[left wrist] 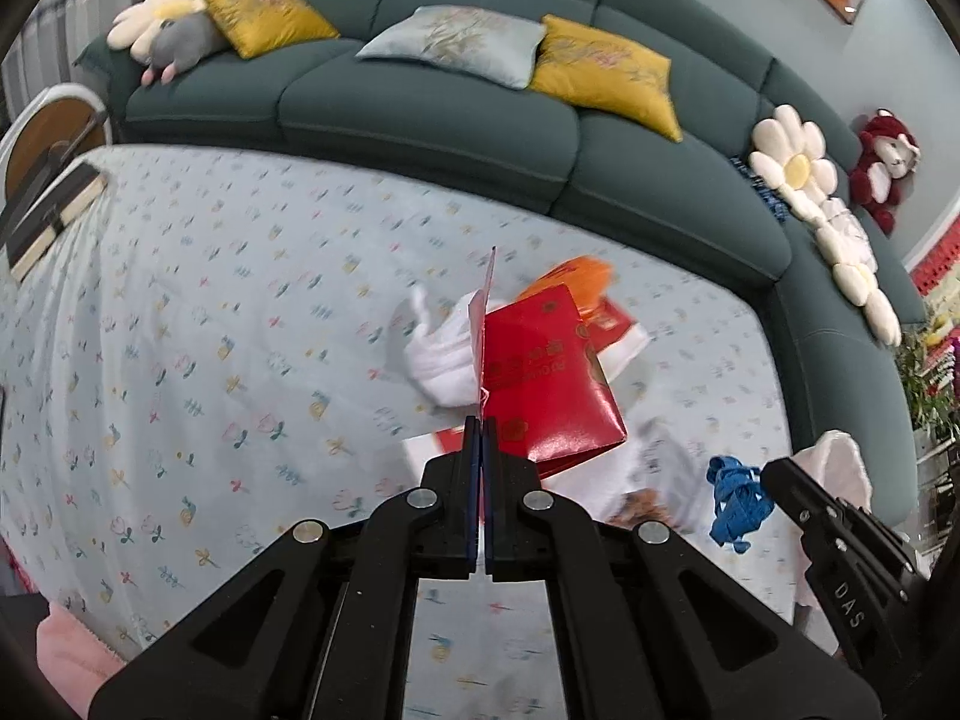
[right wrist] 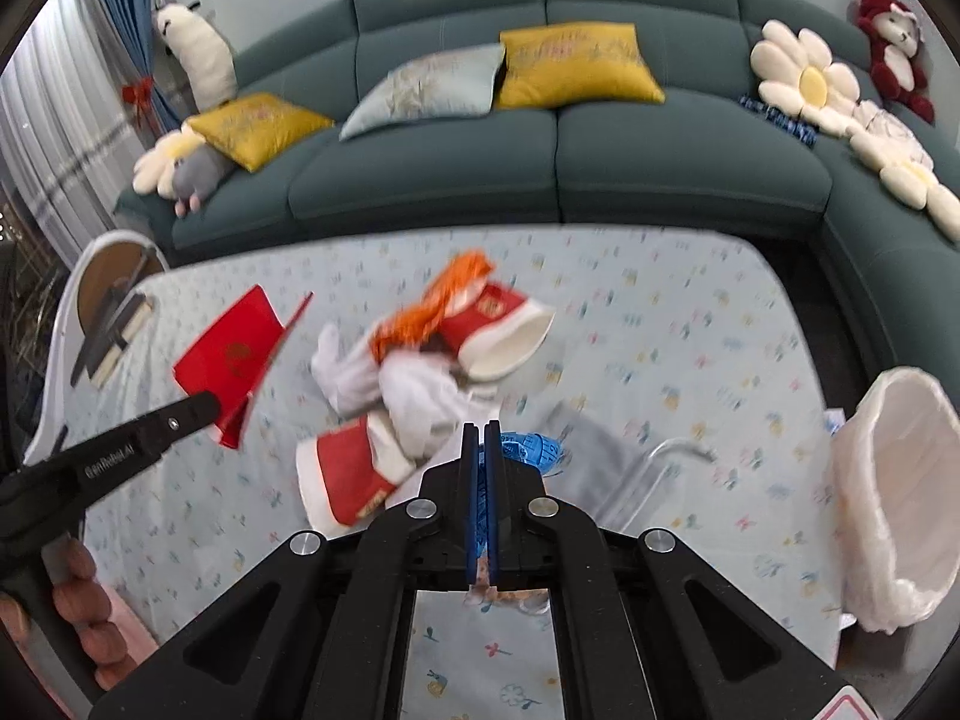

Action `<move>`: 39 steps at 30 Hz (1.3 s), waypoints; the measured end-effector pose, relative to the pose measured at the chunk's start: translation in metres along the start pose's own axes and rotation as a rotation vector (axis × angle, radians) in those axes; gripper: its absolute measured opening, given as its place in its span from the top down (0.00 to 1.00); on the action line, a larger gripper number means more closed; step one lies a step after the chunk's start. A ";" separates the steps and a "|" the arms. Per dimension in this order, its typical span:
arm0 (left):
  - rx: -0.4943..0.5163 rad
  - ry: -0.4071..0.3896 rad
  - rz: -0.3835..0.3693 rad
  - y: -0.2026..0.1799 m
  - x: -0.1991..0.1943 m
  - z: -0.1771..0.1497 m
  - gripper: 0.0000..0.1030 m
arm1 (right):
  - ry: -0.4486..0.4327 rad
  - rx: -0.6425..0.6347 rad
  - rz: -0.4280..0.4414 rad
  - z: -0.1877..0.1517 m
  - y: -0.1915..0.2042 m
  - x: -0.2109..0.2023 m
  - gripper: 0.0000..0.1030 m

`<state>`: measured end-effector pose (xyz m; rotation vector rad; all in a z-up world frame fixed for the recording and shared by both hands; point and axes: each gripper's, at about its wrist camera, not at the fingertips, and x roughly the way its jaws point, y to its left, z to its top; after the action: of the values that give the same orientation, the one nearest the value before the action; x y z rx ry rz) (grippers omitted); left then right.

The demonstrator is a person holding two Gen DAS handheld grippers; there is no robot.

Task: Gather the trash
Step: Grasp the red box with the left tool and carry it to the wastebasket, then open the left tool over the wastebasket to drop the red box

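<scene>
My left gripper (left wrist: 482, 420) is shut on a red envelope (left wrist: 540, 378) and holds it above the table; it also shows in the right wrist view (right wrist: 231, 354), held by the left gripper (right wrist: 210, 405). My right gripper (right wrist: 482, 429) is shut on a blue measuring tape (right wrist: 531, 450), which shows in the left wrist view (left wrist: 735, 501) too. On the table lies a heap of trash: white tissue (right wrist: 390, 384), orange wrapper (right wrist: 444, 300), two red-and-white paper cups (right wrist: 504, 330) (right wrist: 348, 480). A bin with a white bag (right wrist: 900, 504) stands at the right.
A floral tablecloth (left wrist: 210, 330) covers the table. A teal sofa (right wrist: 540, 168) with cushions and plush toys runs behind it and along the right. A book (left wrist: 54, 210) lies at the far left beside a round side table (right wrist: 114, 276). A grey pouch (right wrist: 594, 468) lies near the tape.
</scene>
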<state>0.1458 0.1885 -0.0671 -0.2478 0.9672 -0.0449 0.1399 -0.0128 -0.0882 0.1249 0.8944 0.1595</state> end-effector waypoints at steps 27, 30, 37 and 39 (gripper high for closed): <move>0.350 -0.091 -0.242 -0.238 -0.066 -0.008 1.00 | -0.321 0.142 -0.168 0.044 -0.168 -0.172 0.99; 0.397 -0.082 -0.264 -0.268 -0.064 -0.017 1.00 | -0.332 0.168 -0.194 0.039 -0.194 -0.185 1.00; 0.479 -0.047 -0.301 -0.324 -0.053 -0.039 1.00 | -0.321 0.211 -0.237 0.030 -0.241 -0.190 0.99; 0.495 -0.030 -0.316 -0.338 -0.047 -0.044 1.00 | -0.310 0.215 -0.249 0.027 -0.253 -0.190 0.99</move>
<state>0.1076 -0.1408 0.0248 0.0584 0.8510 -0.5614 0.0659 -0.2979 0.0299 0.2305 0.6091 -0.1851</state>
